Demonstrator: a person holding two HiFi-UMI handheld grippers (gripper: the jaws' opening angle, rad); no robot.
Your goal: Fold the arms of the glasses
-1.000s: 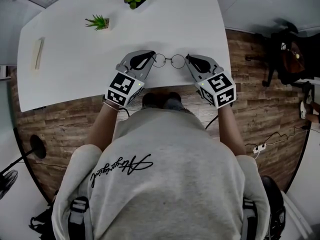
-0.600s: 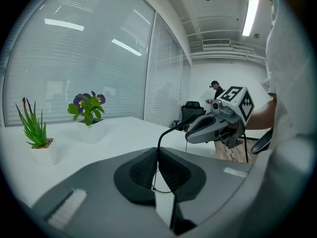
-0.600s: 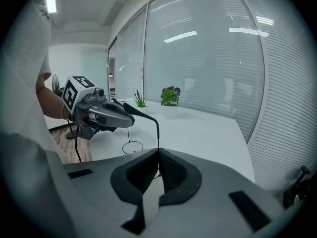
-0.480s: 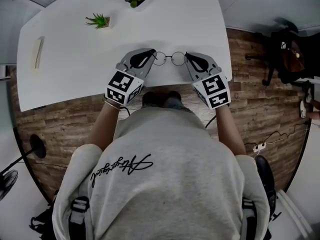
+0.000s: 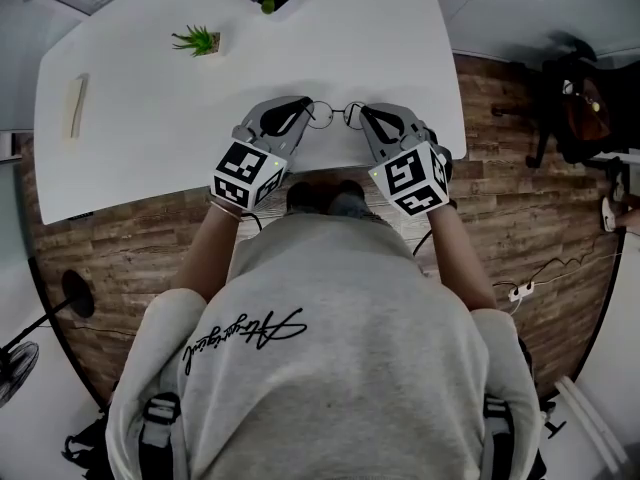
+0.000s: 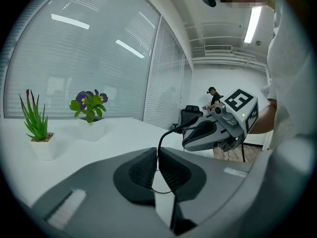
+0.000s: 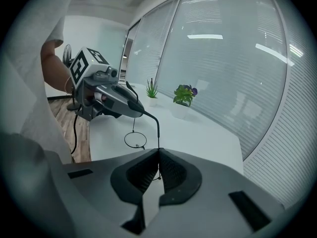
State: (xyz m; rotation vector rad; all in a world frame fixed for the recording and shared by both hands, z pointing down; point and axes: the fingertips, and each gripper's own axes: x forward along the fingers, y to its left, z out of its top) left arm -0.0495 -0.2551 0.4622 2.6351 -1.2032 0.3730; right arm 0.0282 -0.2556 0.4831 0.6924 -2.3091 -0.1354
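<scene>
Both our grippers pinched shut, tips turned toward each other

We hold our left gripper [image 5: 303,104] and right gripper [image 5: 362,110] out in front of us, side by side and angled inward. Each one's jaws are closed on a thin wire part of the glasses [image 5: 335,116], and the right gripper sits tilted on its side.

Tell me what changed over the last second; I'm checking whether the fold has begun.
The right gripper rolled and shifted inward toward the left gripper, so the right lens of the glasses now looks narrower. Both grippers stay shut on the glasses; the left gripper kept its place.
</scene>
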